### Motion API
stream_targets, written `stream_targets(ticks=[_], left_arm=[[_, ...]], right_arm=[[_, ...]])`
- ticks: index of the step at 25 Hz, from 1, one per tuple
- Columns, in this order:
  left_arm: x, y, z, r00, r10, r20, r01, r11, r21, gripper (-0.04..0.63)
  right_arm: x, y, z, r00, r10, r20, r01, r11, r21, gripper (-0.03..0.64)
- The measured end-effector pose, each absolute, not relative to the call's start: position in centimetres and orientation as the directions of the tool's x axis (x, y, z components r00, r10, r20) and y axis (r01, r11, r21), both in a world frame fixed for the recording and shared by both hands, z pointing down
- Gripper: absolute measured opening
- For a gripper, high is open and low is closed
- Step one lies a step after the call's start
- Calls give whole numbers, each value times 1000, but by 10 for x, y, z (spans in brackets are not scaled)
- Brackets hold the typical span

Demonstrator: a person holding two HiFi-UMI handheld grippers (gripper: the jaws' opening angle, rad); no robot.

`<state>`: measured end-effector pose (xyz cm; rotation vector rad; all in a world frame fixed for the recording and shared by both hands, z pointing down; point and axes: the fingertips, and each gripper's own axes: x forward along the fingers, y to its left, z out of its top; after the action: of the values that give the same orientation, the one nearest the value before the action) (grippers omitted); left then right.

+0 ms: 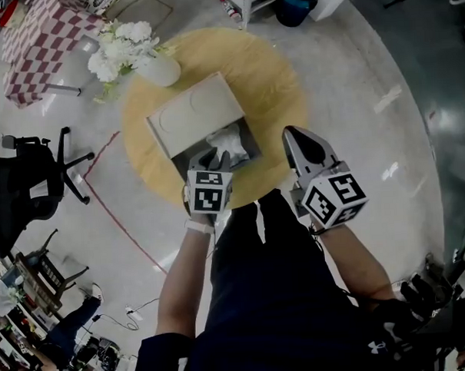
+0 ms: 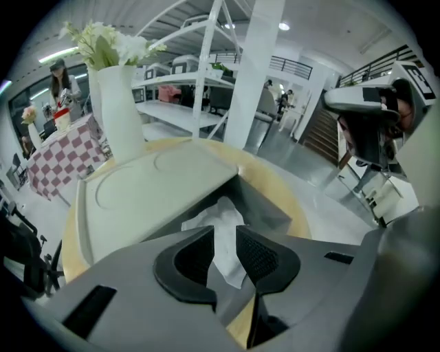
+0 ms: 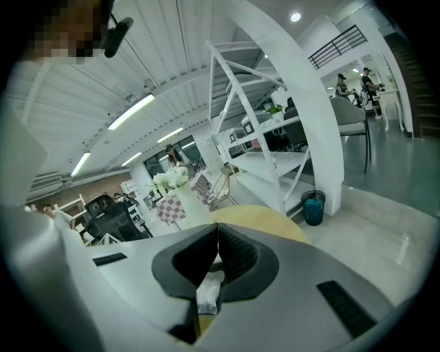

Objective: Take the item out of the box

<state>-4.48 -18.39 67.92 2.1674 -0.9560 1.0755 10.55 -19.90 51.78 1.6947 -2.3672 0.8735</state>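
Crumpled white paper [image 1: 229, 145] [image 2: 221, 227] lies in the open near end of the pale box [image 1: 195, 113] [image 2: 151, 199], which sits in the middle of the round yellow surface [image 1: 267, 87] [image 2: 289, 199]. The lid covers the far part of the box and leaves only the near end uncovered.

The left gripper [image 1: 216, 160] [image 2: 225, 251] reaches into that opening from the near side. Its jaws stand a narrow gap apart, and the paper fills the gap between the ribbed pads. Whether the pads press on the paper cannot be told.

The right gripper [image 1: 290, 134] [image 3: 218, 240] hangs to the right of the box, over the near right part of the surface and apart from the box. Its jaws meet at the tips with nothing between them.

A white vase of white flowers [image 1: 160, 69] [image 2: 118, 110] stands at the far left edge of the surface, just beyond the box. On the floor to the left are a black office chair [image 1: 32, 182] and a red checked cloth [image 1: 38, 39].
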Motion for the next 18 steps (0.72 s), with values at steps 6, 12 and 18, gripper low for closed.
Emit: stream_targets(ticks=[6, 12, 18], left_arm=[[-37, -182, 705, 388, -269, 882, -745, -655, 127, 106], [-30, -184, 721, 363, -218, 906, -734, -666, 133, 106], [-30, -186, 723, 354, -209, 911, -729, -672, 129, 86]], right_arm=[[127, -195, 527, -325, -852, 410, -902, 149, -406, 12], [144, -190, 533, -284, -860, 425, -902, 89, -422, 12], [147, -191, 533, -273, -860, 430, -904, 77, -420, 12]])
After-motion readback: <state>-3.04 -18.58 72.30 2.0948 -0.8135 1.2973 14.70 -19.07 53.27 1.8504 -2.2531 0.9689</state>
